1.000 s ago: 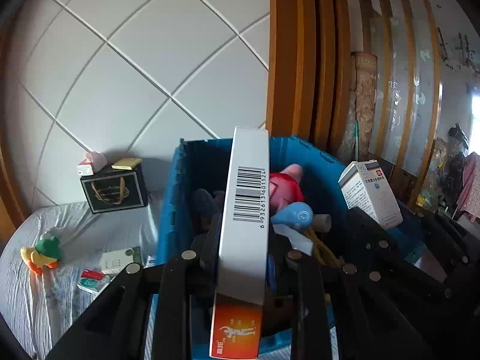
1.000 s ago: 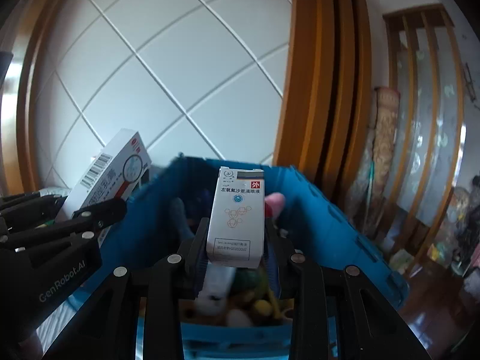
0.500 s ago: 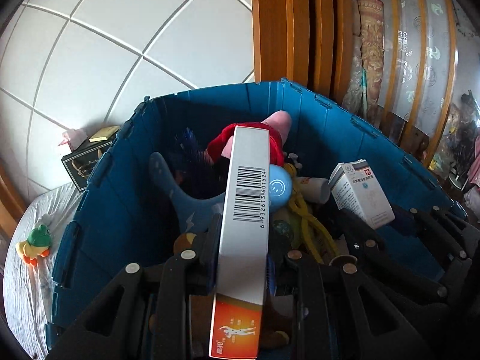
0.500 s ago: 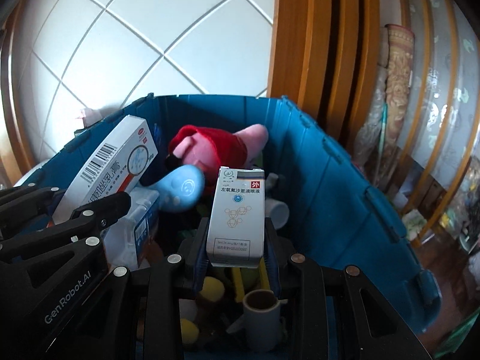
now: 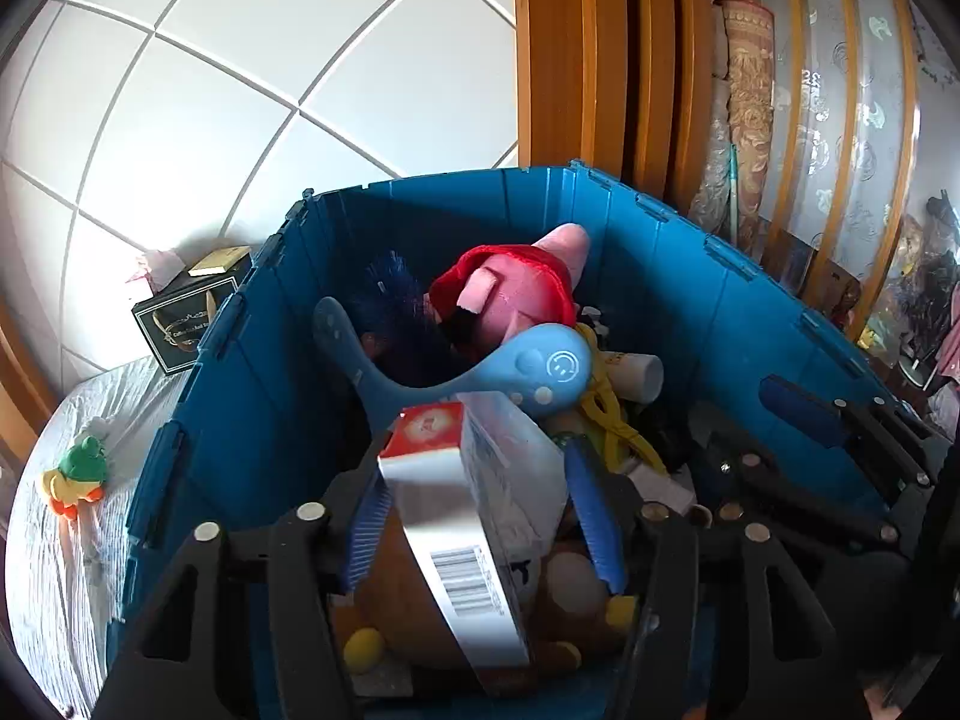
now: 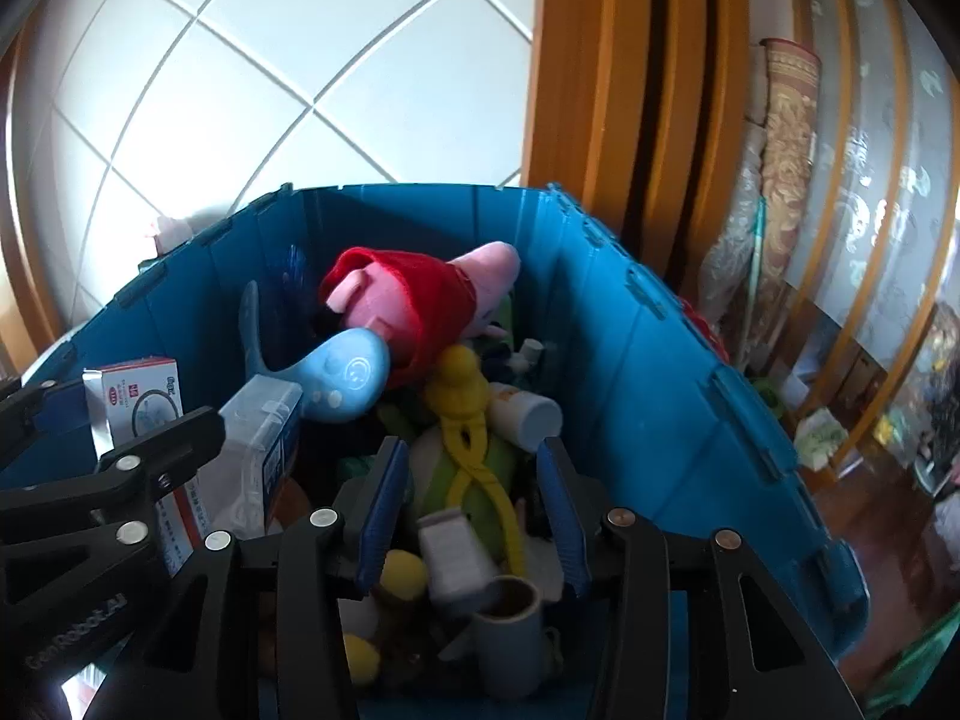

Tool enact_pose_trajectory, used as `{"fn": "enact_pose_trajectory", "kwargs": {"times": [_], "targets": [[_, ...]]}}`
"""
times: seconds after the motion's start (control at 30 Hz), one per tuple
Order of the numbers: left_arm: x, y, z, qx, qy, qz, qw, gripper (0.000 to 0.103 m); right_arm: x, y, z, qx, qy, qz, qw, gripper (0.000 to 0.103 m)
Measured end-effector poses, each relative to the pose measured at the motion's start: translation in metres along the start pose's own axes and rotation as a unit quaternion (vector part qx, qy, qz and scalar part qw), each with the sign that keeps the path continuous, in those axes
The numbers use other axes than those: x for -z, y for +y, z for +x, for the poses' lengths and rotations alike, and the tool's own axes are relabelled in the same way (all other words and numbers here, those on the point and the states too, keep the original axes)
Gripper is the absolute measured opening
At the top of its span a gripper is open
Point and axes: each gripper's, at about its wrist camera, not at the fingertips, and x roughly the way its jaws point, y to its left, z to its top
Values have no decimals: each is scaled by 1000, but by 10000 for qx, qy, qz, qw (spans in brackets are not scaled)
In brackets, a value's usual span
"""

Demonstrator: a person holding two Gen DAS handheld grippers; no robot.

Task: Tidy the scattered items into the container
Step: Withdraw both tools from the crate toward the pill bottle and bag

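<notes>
The blue crate [image 5: 660,276] [image 6: 630,360] fills both views and holds several toys and boxes. My left gripper [image 5: 480,516] hangs over its near side with the jaws opening. The long white box [image 5: 474,510], red-orange at its end and with a barcode, lies tipped between the blue pads [image 5: 369,522], loose on the pile. My right gripper [image 6: 470,510] is beside it, jaws also opening. The small white medicine box [image 6: 456,552] lies below and between its pads, free of them. In the right wrist view the left gripper [image 6: 120,480] shows at the left.
Inside the crate are a pink plush pig in red [image 5: 510,294], a light blue toy [image 5: 528,366], a yellow toy [image 6: 462,396], a clear case [image 6: 264,438] and a grey cup [image 6: 510,630]. A duck toy [image 5: 75,474] and a black gift box [image 5: 180,324] sit on the bed at left. A wooden frame [image 5: 576,60] rises behind.
Both grippers came forward and down over the crate. Their jaws have parted: the long box has tipped over from upright, and the small box has dropped out of the right jaws.
</notes>
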Motion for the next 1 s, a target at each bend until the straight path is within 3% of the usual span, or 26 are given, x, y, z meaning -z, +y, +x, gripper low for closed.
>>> {"fn": "enact_pose_trajectory", "kwargs": {"times": [0.1, 0.27, 0.37, 0.4, 0.77, 1.0], "targets": [[3, 0, -7, 47, -33, 0, 10000, 57, 4, -7, -11, 44, -82, 103, 9999, 54], [14, -1, -31, 112, -207, -24, 9997, 67, 13, -14, -39, 107, -259, 217, 9994, 57], [22, -3, -51, 124, -384, 16, 9992, 70, 19, -16, -59, 156, -421, 244, 9987, 75], [25, -3, -59, 116, -449, 23, 9989, 71, 22, -16, -67, 173, -479, 245, 9984, 76], [64, 35, -110, -69, -737, -372, 9966, 73, 41, 6, -118, 71, -854, 386, 9956, 83], [86, 77, -136, -187, -805, -493, 9954, 73, 47, 45, -137, -104, -942, 499, 9942, 83]]}}
